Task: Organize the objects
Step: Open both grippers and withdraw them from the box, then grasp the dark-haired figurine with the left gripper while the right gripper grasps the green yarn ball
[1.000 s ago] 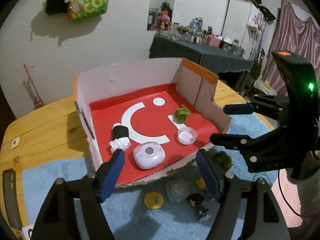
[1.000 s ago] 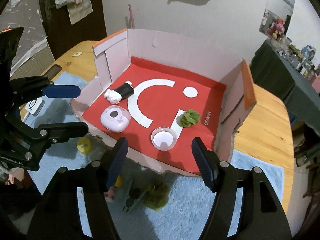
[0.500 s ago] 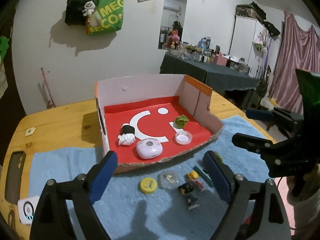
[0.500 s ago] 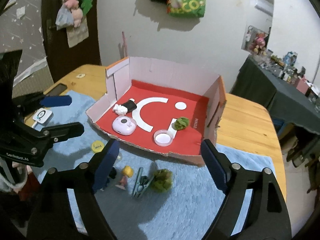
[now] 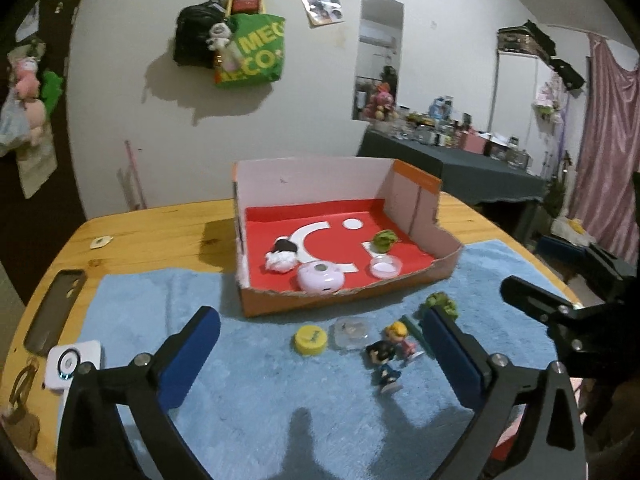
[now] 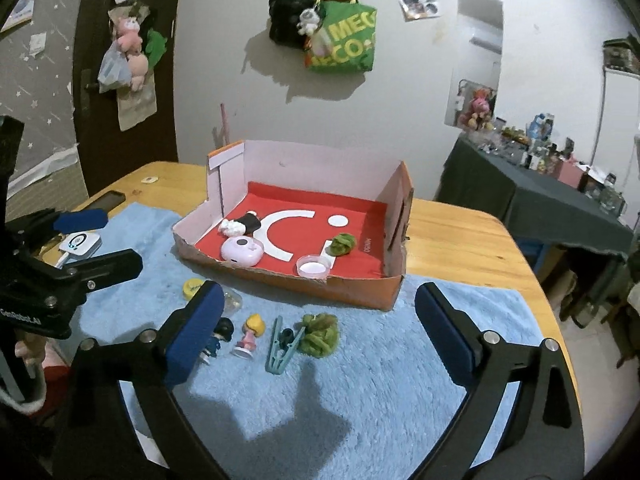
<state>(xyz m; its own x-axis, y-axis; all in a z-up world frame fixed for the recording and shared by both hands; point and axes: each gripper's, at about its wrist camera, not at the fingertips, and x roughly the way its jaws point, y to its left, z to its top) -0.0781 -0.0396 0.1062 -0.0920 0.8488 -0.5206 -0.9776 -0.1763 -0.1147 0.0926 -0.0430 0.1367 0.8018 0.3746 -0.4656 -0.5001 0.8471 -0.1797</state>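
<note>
Both jaws opening wide, nothing between: left gripper, right gripper. Lying loose on fluffy blue mat before red-floored cardboard box: fuzzy green pompom, judged soft, light; best pinched mid-body.

Two wrist fisheyes, side by side, looking forward and down over one table.

The left wrist view rides behind the left gripper, aimed across the blue mat at the cardboard box from its open front, slightly from the left; the right gripper juts in at its right edge; the right wrist view sits behind the right gripper, facing the same box from the right, with the left gripper at its left edge; both stand back from the box, near the mat; both share the box, the mat, the figurines and the green bag on the far wall.
</note>
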